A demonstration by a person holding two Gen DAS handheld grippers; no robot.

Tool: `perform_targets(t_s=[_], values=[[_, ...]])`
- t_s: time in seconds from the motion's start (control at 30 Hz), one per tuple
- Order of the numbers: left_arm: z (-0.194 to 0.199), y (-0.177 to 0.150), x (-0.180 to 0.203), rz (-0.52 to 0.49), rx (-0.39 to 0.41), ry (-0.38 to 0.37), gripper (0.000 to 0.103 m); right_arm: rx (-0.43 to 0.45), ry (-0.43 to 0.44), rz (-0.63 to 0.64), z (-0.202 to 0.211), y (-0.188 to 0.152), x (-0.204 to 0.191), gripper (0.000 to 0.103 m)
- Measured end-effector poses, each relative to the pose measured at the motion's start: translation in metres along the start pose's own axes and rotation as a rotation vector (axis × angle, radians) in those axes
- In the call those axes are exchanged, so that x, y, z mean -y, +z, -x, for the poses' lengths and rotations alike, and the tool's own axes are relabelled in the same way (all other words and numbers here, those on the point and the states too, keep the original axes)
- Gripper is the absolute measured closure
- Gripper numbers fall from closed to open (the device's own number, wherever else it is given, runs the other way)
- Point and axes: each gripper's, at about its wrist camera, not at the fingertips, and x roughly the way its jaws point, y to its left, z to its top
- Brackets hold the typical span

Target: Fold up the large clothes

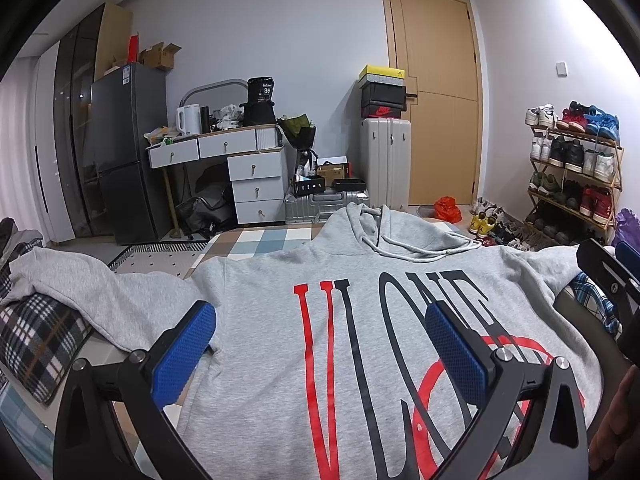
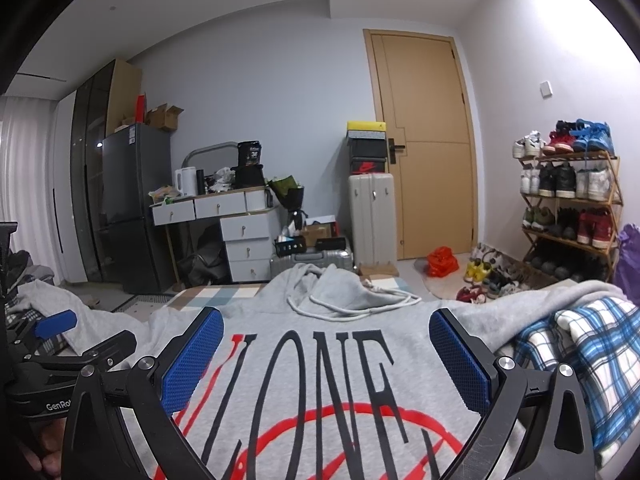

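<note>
A grey hoodie (image 1: 360, 320) with red and black "VLONE" lettering lies spread flat, front up, on the bed, hood and white drawstrings (image 1: 424, 244) at the far end. Its left sleeve (image 1: 80, 280) stretches out to the left. My left gripper (image 1: 320, 328) hovers open and empty over the chest print. My right gripper (image 2: 326, 336) is also open and empty over the print of the hoodie (image 2: 320, 380), just right of the left one. The left gripper shows at the left edge of the right wrist view (image 2: 56, 324).
A dark plaid blanket (image 1: 36, 340) lies under the left sleeve. A blue plaid cloth (image 2: 592, 352) lies at the right. Beyond the bed stand a fridge (image 1: 128, 148), a desk with drawers (image 1: 240, 168), suitcases (image 1: 384, 160), a door and a shoe rack (image 1: 572, 176).
</note>
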Motion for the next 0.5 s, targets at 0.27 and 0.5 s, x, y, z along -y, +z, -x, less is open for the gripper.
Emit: perform_targets(t_s=[0.27, 0.5], values=[[0.0001, -0.0002, -0.0006, -0.001, -0.002, 0.0, 0.001, -0.002, 0.001, 0.002, -0.0003, -0.0019, -0.0013, 0.0], [0.0031, -0.0013, -0.0039, 0.006, 0.002, -0.007, 0.001, -0.002, 0.002, 0.0, 0.0004, -0.0026, -0.0026, 0.0]])
